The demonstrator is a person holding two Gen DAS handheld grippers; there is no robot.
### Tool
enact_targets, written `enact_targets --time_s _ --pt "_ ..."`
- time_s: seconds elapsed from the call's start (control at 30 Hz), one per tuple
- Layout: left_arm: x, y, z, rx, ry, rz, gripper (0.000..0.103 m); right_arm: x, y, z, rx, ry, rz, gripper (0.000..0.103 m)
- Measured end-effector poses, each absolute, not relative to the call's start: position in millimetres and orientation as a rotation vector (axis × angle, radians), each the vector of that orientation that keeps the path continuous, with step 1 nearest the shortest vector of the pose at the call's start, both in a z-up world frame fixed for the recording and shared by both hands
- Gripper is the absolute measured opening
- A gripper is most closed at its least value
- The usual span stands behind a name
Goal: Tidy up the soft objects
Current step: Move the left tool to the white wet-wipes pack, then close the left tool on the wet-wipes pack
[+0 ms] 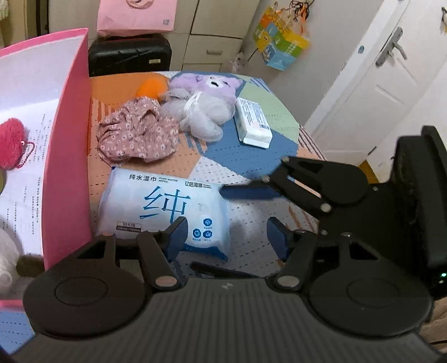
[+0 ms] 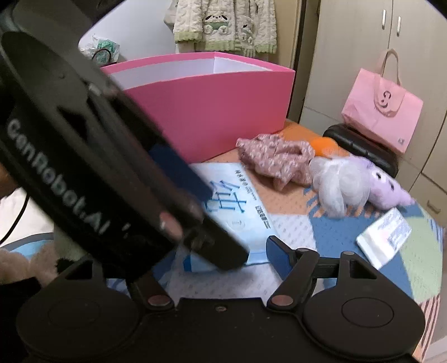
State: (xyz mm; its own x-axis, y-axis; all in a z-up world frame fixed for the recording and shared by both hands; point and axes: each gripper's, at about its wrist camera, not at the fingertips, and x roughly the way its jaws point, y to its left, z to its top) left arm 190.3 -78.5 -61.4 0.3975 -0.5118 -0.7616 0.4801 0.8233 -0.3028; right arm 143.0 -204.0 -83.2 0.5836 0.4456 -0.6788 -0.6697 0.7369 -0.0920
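With both the left gripper (image 1: 226,234) and the right gripper (image 1: 251,192) parted and empty over the wipes pack (image 1: 164,206) near the table's (image 1: 251,139) front edge beside the pink box (image 1: 67,167), their crowded fingers may collide or push the slick pack away.

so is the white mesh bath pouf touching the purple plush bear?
Touching. In the left wrist view the white mesh pouf lies against the purple plush bear, overlapping it with no gap.

Beyond your fingers (image 1: 178,234), past the tabletop's (image 1: 279,111) far edge:
- black suitcase (image 1: 130,57), pink tote bag (image 1: 137,16) resting on top
- cream drawer unit (image 1: 215,36) behind

Right of your fingers:
- white door (image 1: 363,92), lever handle
- colourful hanging carton (image 1: 282,44)
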Motion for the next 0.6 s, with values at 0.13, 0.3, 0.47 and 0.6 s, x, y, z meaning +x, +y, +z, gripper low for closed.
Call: enact_targets --time_s 0.13,0.3,0.47,0.6 --pt "188 -79 -62 -0.046 0.963 -0.636 0.061 155 -200 -87 -0.379 0.665 0.661 0.085" --pt "188 -77 -61 -0.044 0.928 -0.616 0.061 167 -201 -94 -0.371 0.656 0.687 0.094" --pt "189 -75 -61 -0.064 0.928 -0.628 0.061 178 -214 -97 -0.272 0.708 0.719 0.09" --pt "190 -74 -61 -0.08 0.933 -0.633 0.061 167 -220 -88 -0.285 0.729 0.689 0.08"
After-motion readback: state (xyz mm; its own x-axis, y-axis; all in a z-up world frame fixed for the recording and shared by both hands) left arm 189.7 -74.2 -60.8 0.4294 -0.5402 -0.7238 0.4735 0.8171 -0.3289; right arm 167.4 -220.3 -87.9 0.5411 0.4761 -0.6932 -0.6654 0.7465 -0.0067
